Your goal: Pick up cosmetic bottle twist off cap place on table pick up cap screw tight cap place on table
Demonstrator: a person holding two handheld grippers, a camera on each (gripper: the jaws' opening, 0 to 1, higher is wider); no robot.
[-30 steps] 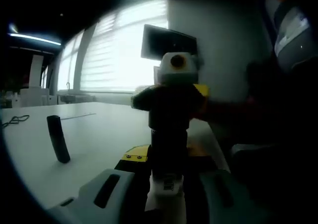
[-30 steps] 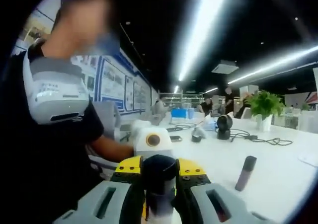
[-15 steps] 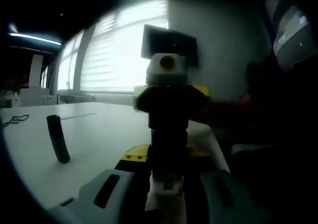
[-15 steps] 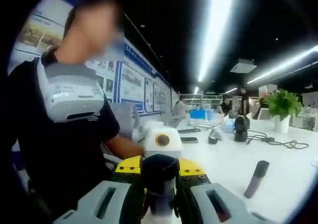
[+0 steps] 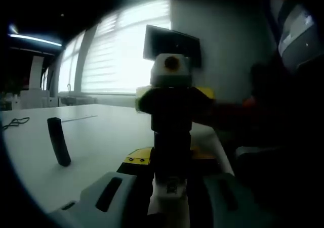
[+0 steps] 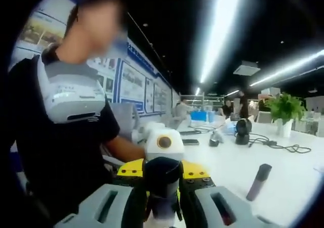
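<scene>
Two grippers meet on one bottle (image 5: 172, 185): left gripper (image 5: 169, 208) clamps its body, right gripper (image 6: 162, 208) clamps the dark cap (image 6: 162, 175) (axis running between them), above the worktop (image 5: 96, 142).

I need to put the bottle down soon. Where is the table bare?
Left gripper view: table is bare between the dark tube and the grippers. Right gripper view: bare around the standing tube; crowded farther back with cables, a plant and gadgets.

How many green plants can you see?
1. A potted plant stands at the far side of the white table, in the right gripper view. Others may be hidden behind the person.
</scene>
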